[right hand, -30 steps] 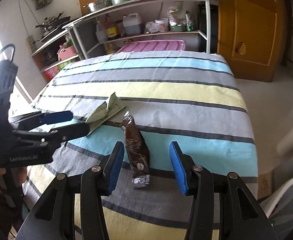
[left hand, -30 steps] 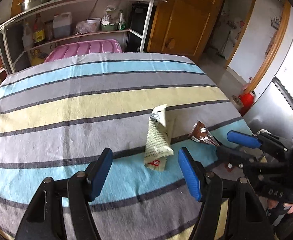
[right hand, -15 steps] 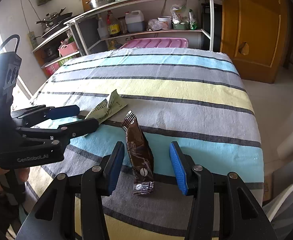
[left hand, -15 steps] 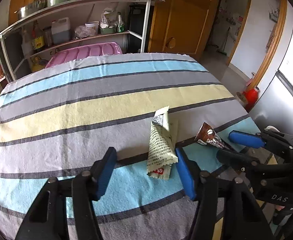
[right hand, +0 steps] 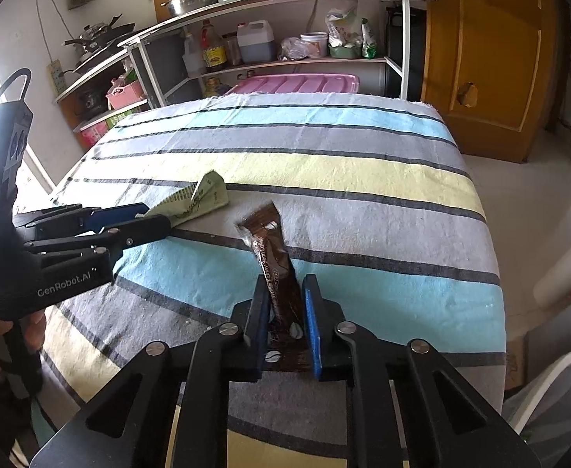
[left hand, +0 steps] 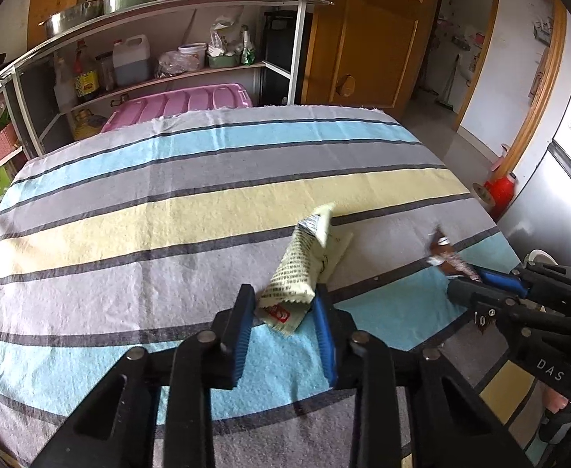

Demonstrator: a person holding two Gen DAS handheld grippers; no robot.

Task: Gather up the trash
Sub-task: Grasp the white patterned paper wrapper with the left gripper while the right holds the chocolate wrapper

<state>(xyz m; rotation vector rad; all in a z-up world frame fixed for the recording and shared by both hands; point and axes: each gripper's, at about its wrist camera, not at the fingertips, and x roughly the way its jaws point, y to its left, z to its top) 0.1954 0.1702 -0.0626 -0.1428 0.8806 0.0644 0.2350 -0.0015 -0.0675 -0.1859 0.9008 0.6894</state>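
Both claws just closed on wrappers atop the striped tablecloth point(left hand: 168, 234).

Brown wrapper point(right hand: 281, 273) bottom hidden between tool pads.

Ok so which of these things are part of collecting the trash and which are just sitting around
Part of the job:
- pale green wrapper, pinched in the left gripper, whose jaws have just been closing
- brown wrapper, pinched in the right gripper, likewise just closing

Just lying about:
- striped tablecloth
- pink bin lid
- shelf bottles
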